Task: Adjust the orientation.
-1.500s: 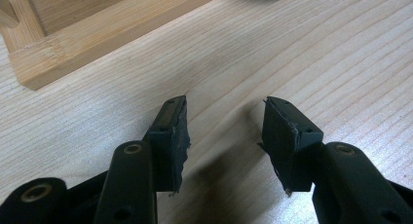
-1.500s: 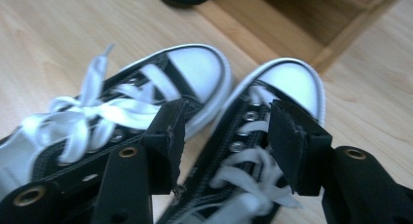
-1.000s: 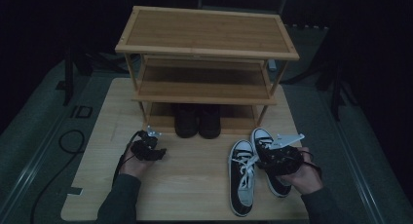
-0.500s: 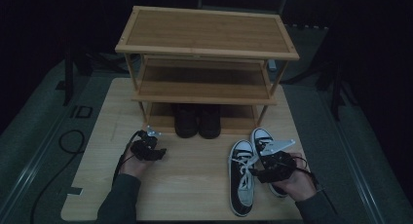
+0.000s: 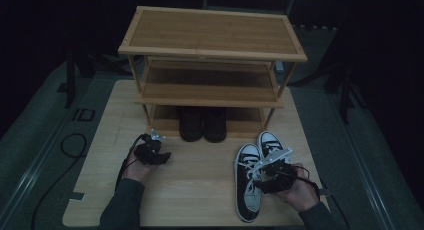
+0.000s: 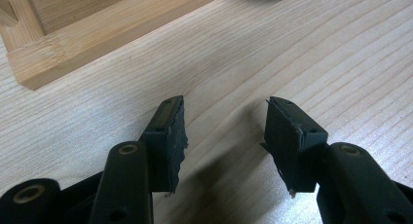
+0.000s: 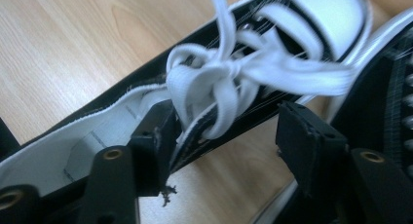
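two black-white sneakers (image 5: 257,177) sit on the worktop (image 5: 200,190) in front-right of the shoe rack (image 5: 210,65), none shelved yet; right claw (image 7: 226,136) closing w/ the near sneaker's side wall between its jaws, no firm pinch yet, left claw (image 6: 224,131) spread, empty, left of them.

Sneakers (image 5: 248,182): black canvas, white rubber toe caps, white sole edging, white laces (image 7: 229,73); thin black stripe across toe cap in right gripper view. Inner lining white.
Boots (image 5: 202,124) on bottom shelf: plain dark, near black.
Shoe rack (image 5: 212,37): light honey-brown wood, fine straight grain.
Table (image 5: 200,180): pale tan wood, wavy grain lines in left gripper view.
Left gripper (image 5: 151,151): black, pale grey plate on top.
Right gripper (image 5: 270,172): black, pale grey plate.
Sleeves (image 5: 122,205): dark grey-green.
Cable (image 5: 65,150): black.
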Tool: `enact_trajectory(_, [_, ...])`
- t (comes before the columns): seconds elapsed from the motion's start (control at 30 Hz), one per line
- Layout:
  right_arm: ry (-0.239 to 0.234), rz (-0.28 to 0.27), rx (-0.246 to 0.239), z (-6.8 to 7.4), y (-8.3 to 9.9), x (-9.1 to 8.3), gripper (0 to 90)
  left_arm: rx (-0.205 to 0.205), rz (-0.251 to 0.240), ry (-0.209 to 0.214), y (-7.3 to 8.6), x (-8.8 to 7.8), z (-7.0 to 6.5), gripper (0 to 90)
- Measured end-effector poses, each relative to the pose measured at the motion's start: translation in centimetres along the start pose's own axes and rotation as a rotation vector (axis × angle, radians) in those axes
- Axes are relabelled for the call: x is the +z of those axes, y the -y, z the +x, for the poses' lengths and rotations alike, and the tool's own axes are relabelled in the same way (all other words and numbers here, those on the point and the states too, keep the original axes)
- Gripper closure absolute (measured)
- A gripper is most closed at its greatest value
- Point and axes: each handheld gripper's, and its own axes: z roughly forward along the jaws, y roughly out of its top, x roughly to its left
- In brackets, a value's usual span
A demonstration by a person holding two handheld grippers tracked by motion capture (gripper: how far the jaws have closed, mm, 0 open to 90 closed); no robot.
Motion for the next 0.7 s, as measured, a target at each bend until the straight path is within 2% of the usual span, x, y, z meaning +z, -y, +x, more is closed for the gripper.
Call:
enact_trajectory(0.13, [0.002,0.092,0.061,0.0,-0.3,1.0,51.4,0.0,0.0,0.0,0.0,0.0,0.0,49.9])
enact_trajectory(0.17, [-0.015,0.114,0.08,-0.1,-0.4,1.2,59.9,0.001,0.0,0.0,0.0,0.0,0.0,49.9])
enact_trajectory(0.2, [-0.02,0.123,0.08,-0.1,-0.4,1.3,62.9,0.001,0.0,0.001,0.0,0.0,0.0,49.8])
enact_trajectory(0.3, [0.02,0.138,0.064,0.0,-0.7,1.3,77.1,0.001,0.0,0.001,0.0,0.0,0.0,49.8])
enact_trajectory(0.37, [0.063,0.13,0.053,-0.1,-0.7,1.1,82.3,0.0,-0.001,0.0,0.0,0.0,0.0,49.8])
enact_trajectory(0.5, [0.075,0.07,0.039,-0.8,-0.8,1.3,84.0,-0.001,-0.002,-0.001,0.0,0.0,0.0,49.7])
enact_trajectory(0.6, [0.072,0.032,0.0,-1.1,-1.0,1.6,84.2,-0.002,-0.003,-0.001,0.0,0.0,0.0,49.7])
enact_trajectory(0.67, [0.057,0.018,-0.01,-1.1,-1.5,1.9,84.2,-0.001,-0.003,-0.001,0.0,0.0,0.0,49.7])
enact_trajectory(0.7, [0.045,0.009,-0.033,-1.1,-1.7,2.1,84.3,-0.001,-0.004,0.0,0.0,0.0,0.0,49.7])
